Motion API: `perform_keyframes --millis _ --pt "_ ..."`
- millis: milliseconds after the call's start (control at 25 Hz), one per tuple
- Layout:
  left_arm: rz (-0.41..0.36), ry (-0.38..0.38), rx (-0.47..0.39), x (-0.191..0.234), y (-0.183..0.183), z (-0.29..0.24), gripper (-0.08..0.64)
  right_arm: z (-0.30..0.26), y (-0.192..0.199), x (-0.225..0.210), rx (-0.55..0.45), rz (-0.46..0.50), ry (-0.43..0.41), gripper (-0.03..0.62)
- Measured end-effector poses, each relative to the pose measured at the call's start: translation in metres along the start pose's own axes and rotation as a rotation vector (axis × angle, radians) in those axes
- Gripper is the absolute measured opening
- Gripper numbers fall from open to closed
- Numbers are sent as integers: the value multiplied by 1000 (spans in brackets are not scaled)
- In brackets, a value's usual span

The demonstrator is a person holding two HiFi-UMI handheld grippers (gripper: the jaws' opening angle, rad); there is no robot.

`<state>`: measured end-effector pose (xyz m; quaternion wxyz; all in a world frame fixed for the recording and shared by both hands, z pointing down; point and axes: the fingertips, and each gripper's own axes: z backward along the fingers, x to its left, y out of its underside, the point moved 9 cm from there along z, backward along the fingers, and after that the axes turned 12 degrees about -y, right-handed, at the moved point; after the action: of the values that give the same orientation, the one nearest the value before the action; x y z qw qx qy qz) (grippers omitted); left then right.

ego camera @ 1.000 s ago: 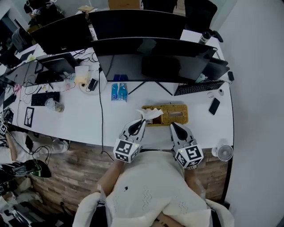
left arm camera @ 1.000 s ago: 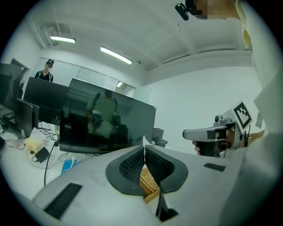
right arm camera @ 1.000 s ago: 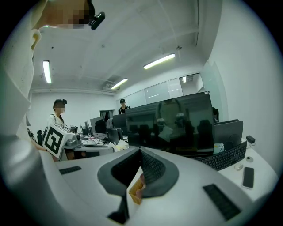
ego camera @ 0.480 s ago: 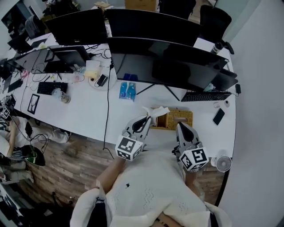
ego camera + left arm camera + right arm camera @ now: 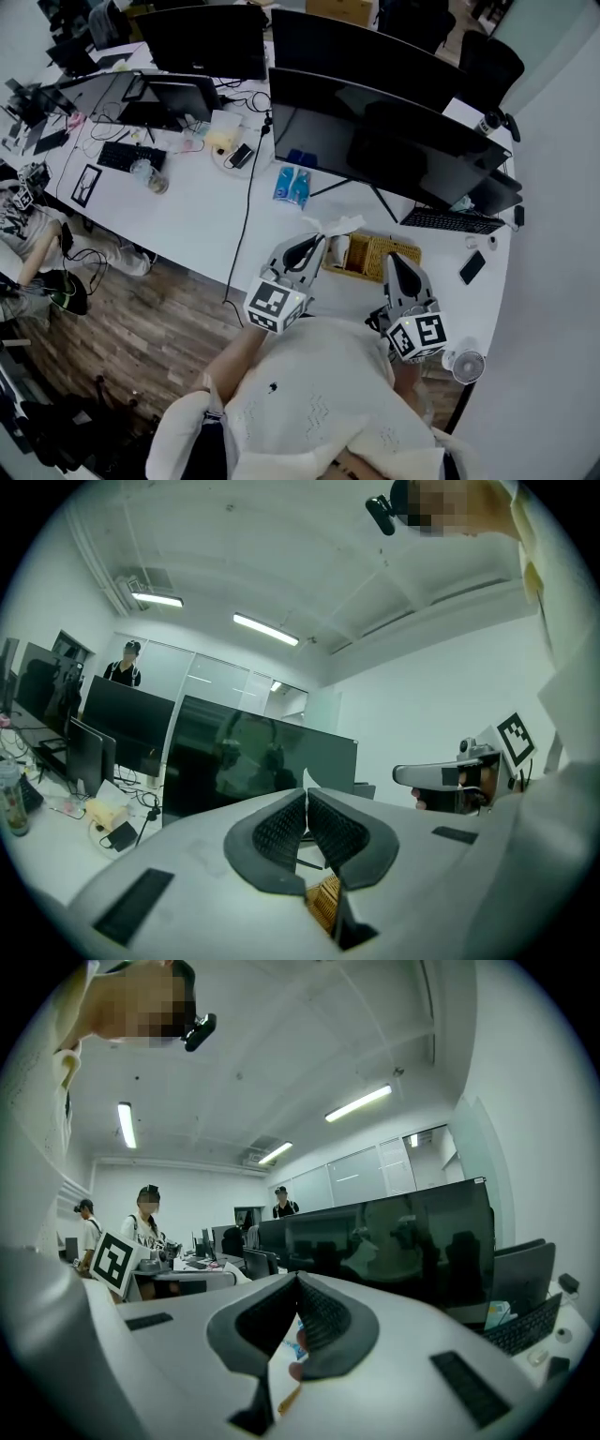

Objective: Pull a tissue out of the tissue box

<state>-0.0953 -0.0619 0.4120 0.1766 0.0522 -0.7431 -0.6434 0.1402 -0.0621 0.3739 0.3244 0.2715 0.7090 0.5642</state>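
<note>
A woven tissue box (image 5: 386, 255) sits near the white desk's front edge (image 5: 211, 267). My left gripper (image 5: 317, 242) is shut on a white tissue (image 5: 332, 226), which hangs in the air above the box's left end. In the left gripper view a thin white tissue edge (image 5: 307, 782) shows between the closed pads, with the box's weave (image 5: 323, 902) below. My right gripper (image 5: 391, 257) hovers over the box's right part, shut and holding nothing. Its tips (image 5: 298, 1280) meet in the right gripper view.
Large dark monitors (image 5: 375, 131) stand just behind the box. A blue packet (image 5: 292, 186), a keyboard (image 5: 448, 220) and a phone (image 5: 472, 267) lie nearby. A small fan (image 5: 464, 366) sits at the desk's right corner. A black cable (image 5: 246, 225) crosses the desk left of my left gripper.
My left gripper has risen up and leftward with the tissue, drawing it farther from the box. The right gripper stays shut by the box. The head view has swung to the right.
</note>
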Motion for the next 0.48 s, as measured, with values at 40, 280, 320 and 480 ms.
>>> perform_keyframes --millis 40,280,320,480 --pt "1 -7 -2 1 -1 2 17 -2 -1 1 -1 4 -9 0" --pt "0 -38 -28 5 -7 9 17 -11 -5 4 0 29 -51 0" --pt "-1 -40 -33 6 -8 10 17 -11 -6 4 -1 32 -59 0" --pt "-4 -48 -47 5 -10 12 17 -13 -7 6 0 37 -70 0"
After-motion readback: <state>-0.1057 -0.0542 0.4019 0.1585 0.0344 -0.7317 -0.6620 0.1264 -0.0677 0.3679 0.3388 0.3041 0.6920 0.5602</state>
